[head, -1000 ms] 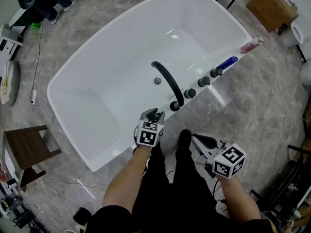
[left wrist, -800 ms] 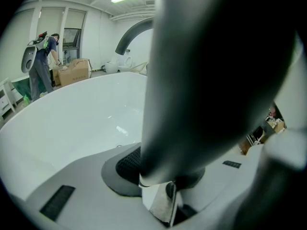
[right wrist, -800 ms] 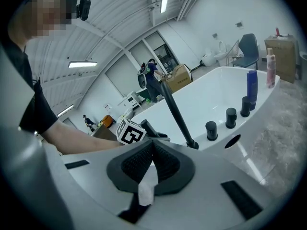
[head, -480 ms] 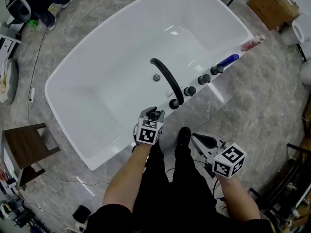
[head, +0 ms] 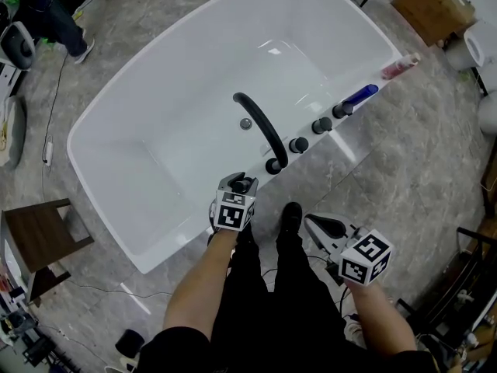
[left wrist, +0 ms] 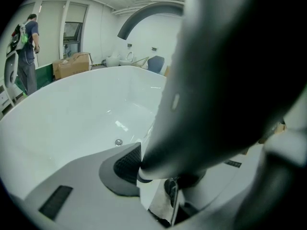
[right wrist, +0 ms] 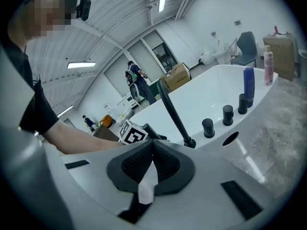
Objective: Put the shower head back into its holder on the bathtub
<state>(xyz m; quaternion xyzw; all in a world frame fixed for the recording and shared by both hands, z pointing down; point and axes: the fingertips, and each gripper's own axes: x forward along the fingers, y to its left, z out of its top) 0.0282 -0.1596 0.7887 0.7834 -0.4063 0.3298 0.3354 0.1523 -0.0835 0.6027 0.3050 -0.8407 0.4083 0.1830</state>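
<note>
While the left tongs (head: 235, 186), whose jaws have just been opening, stand apart around the dark shower head (left wrist: 225, 80) at the near rim of the bathtub (head: 155, 115), the right tongs (right wrist: 152, 150) are pressed together off the rim. Its cube (head: 365, 259) shows black square markers.

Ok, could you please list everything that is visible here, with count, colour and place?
bathtub: one, white, middle of the grey floor.
spout: one, black, curved, on the near rim.
knobs: three, black, on the rim right of the spout.
bottles: two, blue and pink, on the rim past the knobs.
stool: one, brown, left of the bathtub.
box: one, brown, top right.
shower head: one, dark, between the left jaws.
left hand-held gripper: one, grey, at the near rim; jaws have just been opening; pad contact unclear.
right hand-held gripper: one, grey, right of the left one, off the bathtub; jaws together, empty.
</note>
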